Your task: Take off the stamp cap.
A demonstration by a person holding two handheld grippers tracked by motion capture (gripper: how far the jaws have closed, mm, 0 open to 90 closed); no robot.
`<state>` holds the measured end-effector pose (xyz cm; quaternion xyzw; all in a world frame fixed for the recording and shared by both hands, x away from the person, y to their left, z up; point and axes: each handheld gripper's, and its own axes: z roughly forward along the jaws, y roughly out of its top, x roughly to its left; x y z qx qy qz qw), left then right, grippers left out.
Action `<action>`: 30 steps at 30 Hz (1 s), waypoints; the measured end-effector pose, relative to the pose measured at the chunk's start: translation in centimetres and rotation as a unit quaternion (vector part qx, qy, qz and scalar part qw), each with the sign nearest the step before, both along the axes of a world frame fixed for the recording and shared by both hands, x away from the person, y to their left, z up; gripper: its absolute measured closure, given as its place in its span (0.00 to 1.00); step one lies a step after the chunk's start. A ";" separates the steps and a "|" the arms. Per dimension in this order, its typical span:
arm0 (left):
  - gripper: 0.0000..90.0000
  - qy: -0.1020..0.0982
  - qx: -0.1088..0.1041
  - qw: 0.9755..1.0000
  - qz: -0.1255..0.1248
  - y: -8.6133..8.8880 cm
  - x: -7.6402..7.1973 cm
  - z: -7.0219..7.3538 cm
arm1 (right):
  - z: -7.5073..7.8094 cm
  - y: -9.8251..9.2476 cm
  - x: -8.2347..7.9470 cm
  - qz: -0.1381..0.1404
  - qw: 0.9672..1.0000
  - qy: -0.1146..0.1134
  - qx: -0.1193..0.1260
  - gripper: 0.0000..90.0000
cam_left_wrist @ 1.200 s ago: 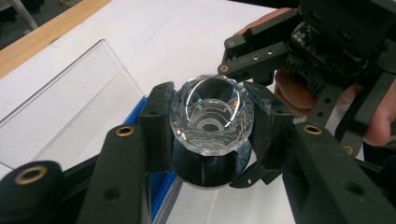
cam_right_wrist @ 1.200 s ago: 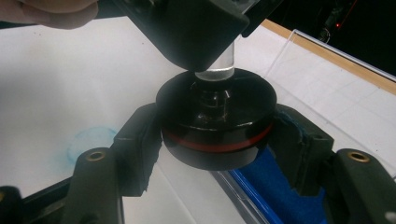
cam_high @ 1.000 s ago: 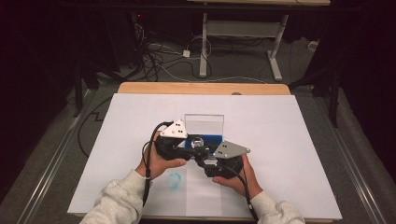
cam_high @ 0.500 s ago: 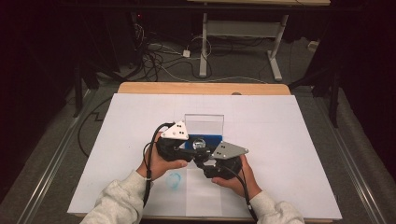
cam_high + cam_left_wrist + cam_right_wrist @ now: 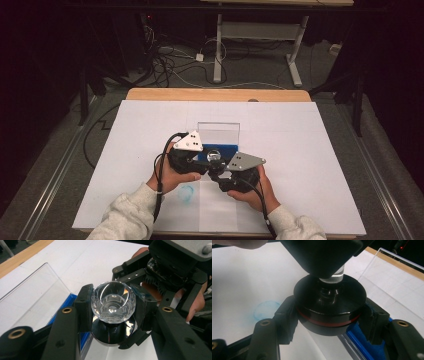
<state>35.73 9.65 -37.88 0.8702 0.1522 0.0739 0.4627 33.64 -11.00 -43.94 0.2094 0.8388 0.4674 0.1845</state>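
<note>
A clear faceted crystal knob [image 5: 113, 302] is clamped between the jaws of my left gripper [image 5: 113, 307]. Directly beneath it sits a black round base [image 5: 112, 333] with a red ring, and the knob's stem meets its centre. My right gripper [image 5: 329, 320] is shut on that black base [image 5: 329, 307] from both sides. In the high view the two grippers meet at the table's middle, left gripper [image 5: 204, 161] and right gripper [image 5: 219, 174] touching around the knob [image 5: 215, 154]. The right gripper's body [image 5: 175, 265] looms close behind the knob.
A clear acrylic stand [image 5: 218, 131] with a blue foot [image 5: 225, 148] rises just beyond the grippers, close to the jaws [image 5: 392, 277]. White paper [image 5: 310, 150] covers the wooden table. A faint blue ring mark [image 5: 186, 192] lies near the left hand.
</note>
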 end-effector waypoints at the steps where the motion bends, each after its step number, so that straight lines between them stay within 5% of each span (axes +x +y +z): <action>1: 0.61 -0.001 -0.003 1.000 -0.003 0.0 -0.1 0.0 | 0.0 0.0 0.0 0.002 1.000 0.003 0.001 0.43; 5: 0.61 -0.014 -0.007 1.000 -0.004 0.1 -0.3 0.2 | 0.1 -0.1 -0.1 0.004 1.000 0.007 0.015 0.43; 8: 0.61 -0.023 -0.045 0.999 -0.001 0.8 -0.5 1.0 | -0.1 -0.1 0.0 -0.006 1.000 0.010 -0.002 0.43; 10: 0.61 -0.039 -0.025 0.999 -0.002 0.7 -0.8 1.4 | -0.2 -0.2 -0.1 -0.002 1.000 0.014 0.016 0.43; 14: 0.61 -0.037 -0.032 0.999 -0.003 0.7 -0.9 1.4 | 1.1 0.4 -0.9 0.002 1.000 -0.012 -0.014 0.43; 30: 0.61 -0.045 -0.026 0.998 0.023 3.3 -1.0 2.0 | 1.3 -4.3 -0.6 -0.041 0.999 -0.014 -0.026 0.43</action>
